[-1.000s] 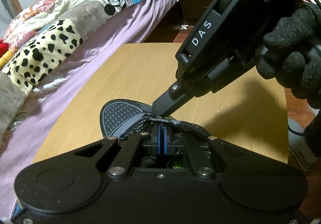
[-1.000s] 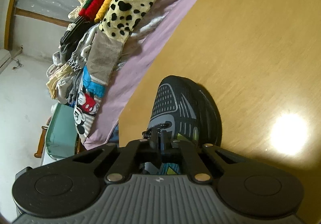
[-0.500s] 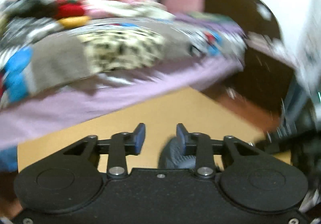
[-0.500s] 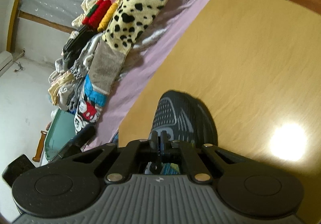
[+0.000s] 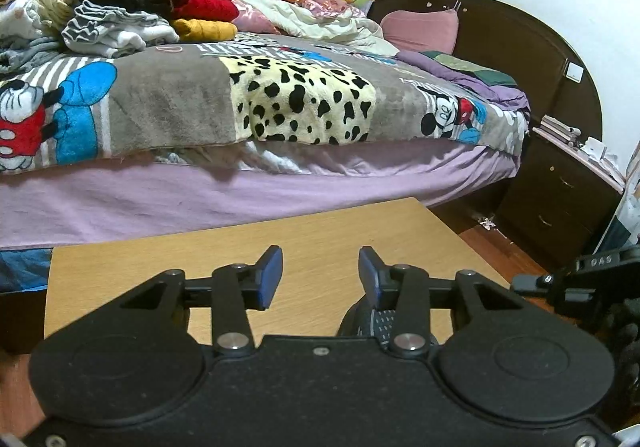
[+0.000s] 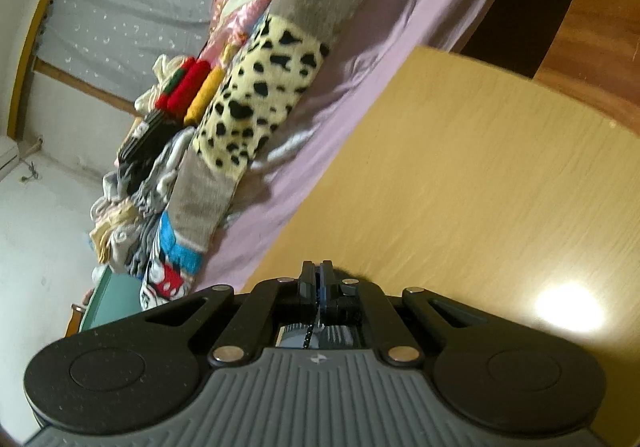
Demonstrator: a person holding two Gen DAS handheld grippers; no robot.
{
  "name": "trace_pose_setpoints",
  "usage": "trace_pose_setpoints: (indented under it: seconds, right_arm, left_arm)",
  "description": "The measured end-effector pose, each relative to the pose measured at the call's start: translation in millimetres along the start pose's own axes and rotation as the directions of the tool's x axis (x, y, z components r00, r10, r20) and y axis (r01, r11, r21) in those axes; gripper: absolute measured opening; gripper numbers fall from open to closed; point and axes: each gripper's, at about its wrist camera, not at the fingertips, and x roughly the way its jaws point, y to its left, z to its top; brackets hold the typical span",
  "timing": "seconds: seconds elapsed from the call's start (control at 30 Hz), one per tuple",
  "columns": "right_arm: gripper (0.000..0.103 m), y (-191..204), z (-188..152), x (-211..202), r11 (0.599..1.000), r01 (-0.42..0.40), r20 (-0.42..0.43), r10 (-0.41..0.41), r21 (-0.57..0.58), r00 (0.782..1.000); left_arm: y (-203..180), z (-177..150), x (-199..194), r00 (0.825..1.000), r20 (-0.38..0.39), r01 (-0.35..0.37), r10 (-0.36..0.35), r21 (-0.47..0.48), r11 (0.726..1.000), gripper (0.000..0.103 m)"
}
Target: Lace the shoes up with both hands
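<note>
A dark grey mesh shoe lies on the wooden table, mostly hidden under my left gripper's body. My left gripper hovers above the table with its jaws opening and nothing between the blue pads. At the right edge of the left wrist view, my right gripper reaches in, held by a black-gloved hand. In its own view my right gripper is shut on the black speckled lace, which runs down to a sliver of the shoe.
A bed with a purple sheet, patterned blankets and piled clothes runs along the table's far side. A dark wooden nightstand stands at the right, beside the headboard. A lamp glare shines on the tabletop.
My left gripper let go of the lace, opened, rolled and lifted away from the shoe. My right gripper pulled back with the lace, and the shoe slid almost out of its view.
</note>
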Motion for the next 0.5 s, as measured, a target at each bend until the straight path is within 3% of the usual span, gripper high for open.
trace_pose_setpoints:
  seconds: [0.17,0.27,0.5]
  right_arm:
    - [0.004,-4,12,-9,1.000,0.010,0.041,-0.010,0.005,0.999]
    - [0.004,-4,17,-13,1.000,0.015,0.057,-0.015,0.002,0.998]
    - [0.004,-2,23,-18,0.999,0.028,0.080,-0.026,-0.025,0.996]
  left_arm:
    - [2,-3,5,0.999,-0.035,-0.018,0.017,-0.028,0.999,0.050]
    - [6,-7,12,0.995,-0.097,-0.026,0.019,-0.071,0.997,0.053]
    - [1,-15,22,0.979,-0.198,-0.070,0.055,-0.066,0.995,0.056]
